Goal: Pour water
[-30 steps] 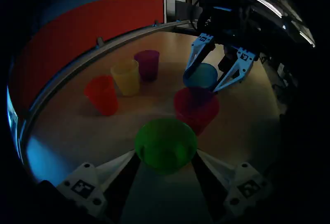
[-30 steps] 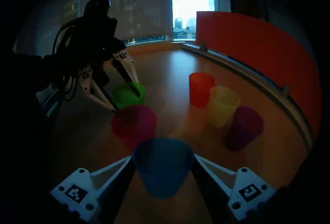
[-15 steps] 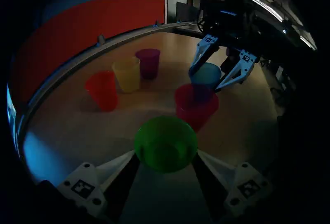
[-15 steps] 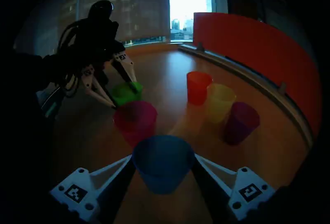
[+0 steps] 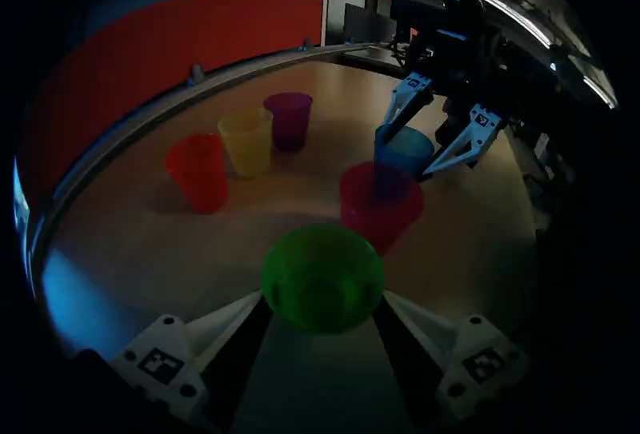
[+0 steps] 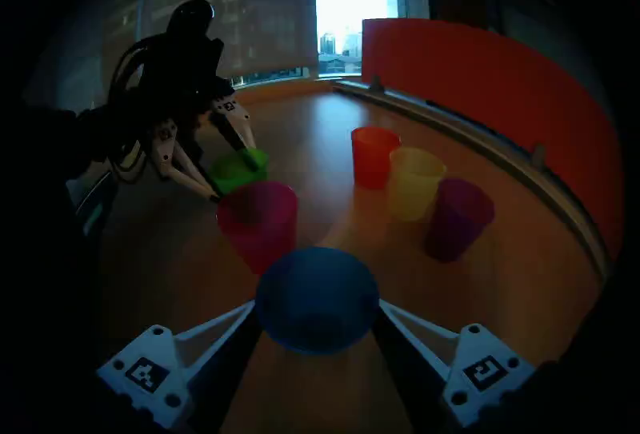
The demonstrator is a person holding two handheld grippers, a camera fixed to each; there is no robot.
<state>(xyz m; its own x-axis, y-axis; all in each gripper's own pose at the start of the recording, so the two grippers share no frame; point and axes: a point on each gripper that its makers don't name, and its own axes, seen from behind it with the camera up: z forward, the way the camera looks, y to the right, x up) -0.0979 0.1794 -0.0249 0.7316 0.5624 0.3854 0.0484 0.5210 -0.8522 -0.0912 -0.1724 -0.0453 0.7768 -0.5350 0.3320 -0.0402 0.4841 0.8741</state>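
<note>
My left gripper (image 5: 322, 312) is shut on a green cup (image 5: 322, 278), held near and low in the left gripper view. Just beyond it a pink-red cup (image 5: 380, 204) stands on the wooden table (image 5: 144, 234). Behind that cup the right gripper (image 5: 416, 164) holds a blue cup (image 5: 402, 150). In the right gripper view my right gripper (image 6: 318, 314) is shut on the blue cup (image 6: 317, 298), tilted so its mouth faces the camera. The pink-red cup (image 6: 258, 222) stands just ahead of it, with the green cup (image 6: 238, 170) in the left gripper (image 6: 232, 186) behind.
A red cup (image 5: 198, 172), a yellow cup (image 5: 246, 141) and a purple cup (image 5: 288, 120) stand in a row near the table's rail and the red wall panel (image 5: 160, 42). The same row is in the right gripper view: red (image 6: 373, 156), yellow (image 6: 414, 183), purple (image 6: 457, 217).
The right gripper has drawn back from the pink-red cup and lowered, and the blue cup now tilts with its mouth toward its camera. The left gripper and green cup have barely moved.
</note>
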